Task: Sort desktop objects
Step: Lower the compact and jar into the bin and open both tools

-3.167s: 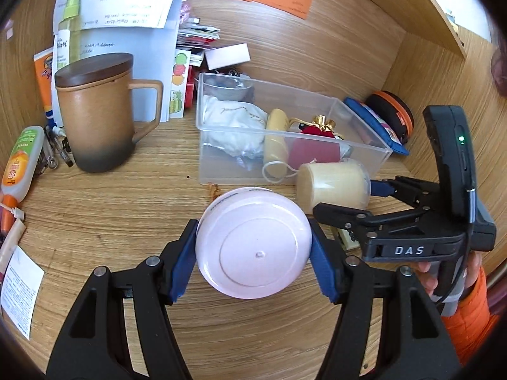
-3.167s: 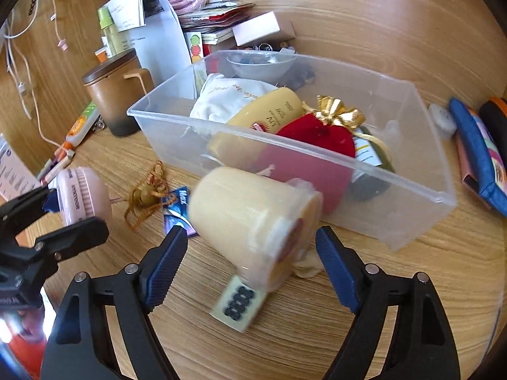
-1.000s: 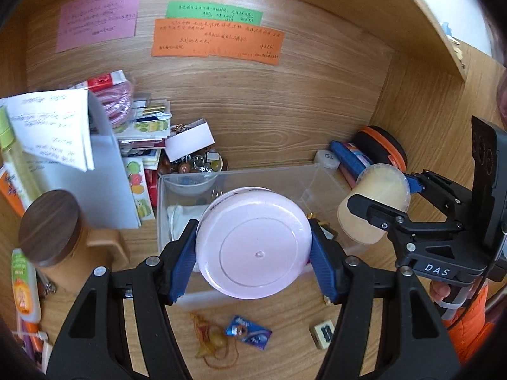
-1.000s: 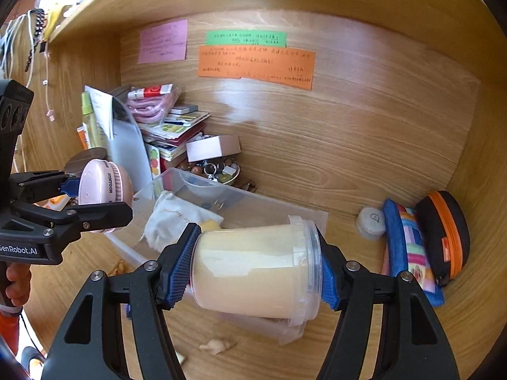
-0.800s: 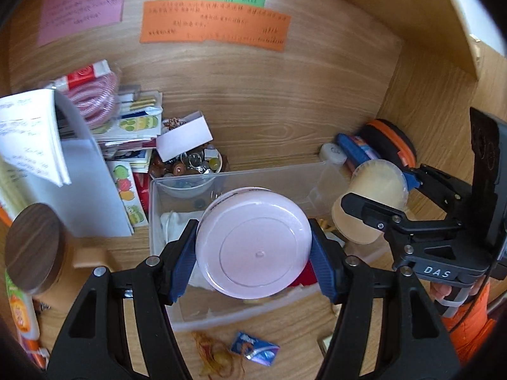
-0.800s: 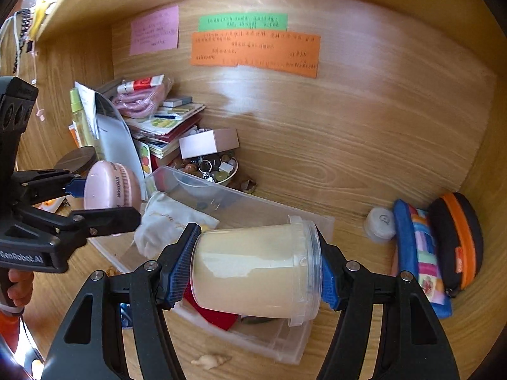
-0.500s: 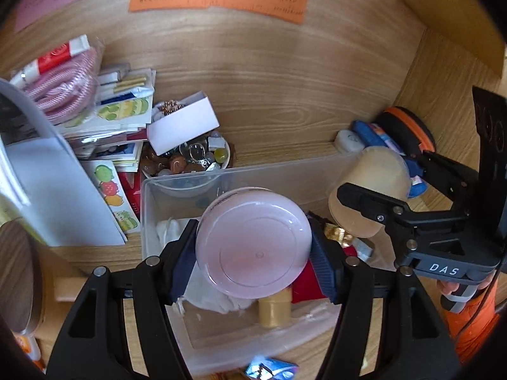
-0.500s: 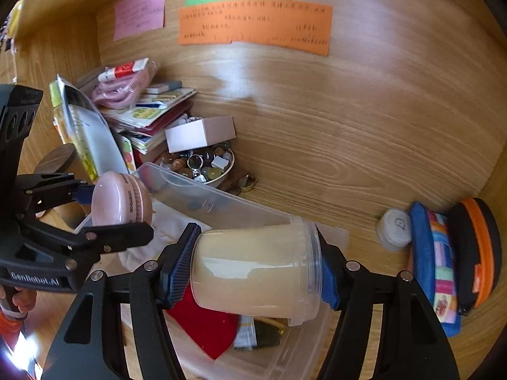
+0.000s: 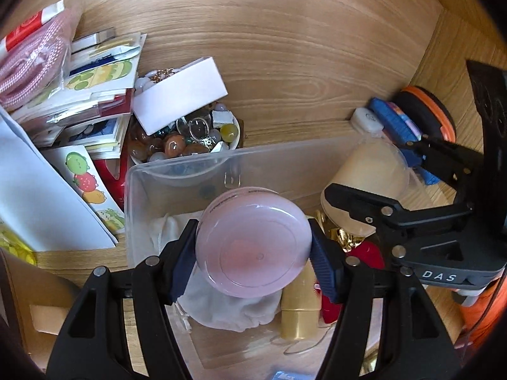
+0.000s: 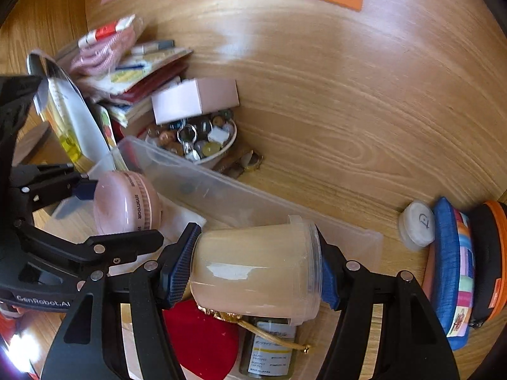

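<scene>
Both loads have swung in over my clear bin (image 9: 177, 171); left gripper (image 9: 253, 253) clamps the pink case (image 9: 250, 247), right gripper (image 10: 256, 272) the cream tub (image 10: 253, 269); wood-grain desk (image 10: 348, 110), cluttered alcove.

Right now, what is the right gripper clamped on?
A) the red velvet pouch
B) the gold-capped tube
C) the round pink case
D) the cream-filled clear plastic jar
D: the right gripper has its blue pads pressed on both ends of the cream-filled clear plastic jar, held sideways above the clear plastic bin.
</scene>
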Available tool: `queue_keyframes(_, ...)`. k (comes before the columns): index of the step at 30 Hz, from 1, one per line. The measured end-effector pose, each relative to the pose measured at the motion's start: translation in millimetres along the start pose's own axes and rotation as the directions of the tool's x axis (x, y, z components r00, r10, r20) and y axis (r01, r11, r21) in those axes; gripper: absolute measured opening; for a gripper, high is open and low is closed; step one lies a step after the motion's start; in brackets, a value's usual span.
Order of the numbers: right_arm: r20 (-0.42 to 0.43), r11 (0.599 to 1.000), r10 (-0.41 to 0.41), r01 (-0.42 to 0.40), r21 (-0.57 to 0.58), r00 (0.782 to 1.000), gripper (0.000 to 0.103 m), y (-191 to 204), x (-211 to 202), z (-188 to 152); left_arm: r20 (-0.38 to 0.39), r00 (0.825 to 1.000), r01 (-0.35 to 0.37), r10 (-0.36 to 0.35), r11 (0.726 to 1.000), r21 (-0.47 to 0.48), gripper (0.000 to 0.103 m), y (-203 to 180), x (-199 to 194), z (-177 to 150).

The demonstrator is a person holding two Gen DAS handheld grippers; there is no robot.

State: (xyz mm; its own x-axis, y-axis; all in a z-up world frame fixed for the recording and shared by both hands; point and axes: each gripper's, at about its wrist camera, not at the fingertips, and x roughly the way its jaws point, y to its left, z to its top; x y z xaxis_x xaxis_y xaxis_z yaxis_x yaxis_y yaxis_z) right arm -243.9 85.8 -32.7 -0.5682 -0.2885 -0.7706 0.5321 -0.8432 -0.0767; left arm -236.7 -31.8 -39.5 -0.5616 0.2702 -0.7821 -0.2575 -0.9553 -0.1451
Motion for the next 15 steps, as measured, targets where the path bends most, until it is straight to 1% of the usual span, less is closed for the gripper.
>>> queue_keyframes(3, -0.066, 1.0, 0.005, -0.005, 0.005, 0.998, 0.062, -2, 9, 0, -0.002, 1.0, -0.015, 0.015, 1.0, 0.022, 0.064, -5, 3, -2)
queue_keyframes(4, -0.081, 1.0, 0.004, -0.004, 0.002, 0.997, 0.062, -2, 11, 0, -0.006, 1.0, -0.02, 0.021, 0.999, 0.032, 0.066, -6, 3, -3)
queue_keyframes(9, -0.165, 0.999, -0.043, 0.04, -0.02, 0.985, 0.063, 1, 23, 0, -0.015, 0.999, -0.048, 0.05, 0.995, 0.088, 0.072, -15, 10, -7)
queue_keyframes(12, -0.166, 0.997, -0.073, 0.066, -0.046, 0.983, 0.065, 2, 22, 0, -0.02, 0.999, -0.038, 0.04, 0.995, 0.091, 0.073, -15, 10, -8)
queue_keyframes(14, -0.156, 0.994, -0.103, 0.094, -0.06, 0.982, 0.073, 3, 20, -1, -0.023, 0.999, -0.032, 0.034, 0.995, 0.091, 0.074, -14, 10, -8)
queue_keyframes(15, -0.151, 0.992, -0.114, 0.106, -0.061, 0.982, 0.075, 2, 18, -1, -0.025, 0.999, -0.026, 0.028, 0.996, 0.089, 0.075, -13, 9, -8)
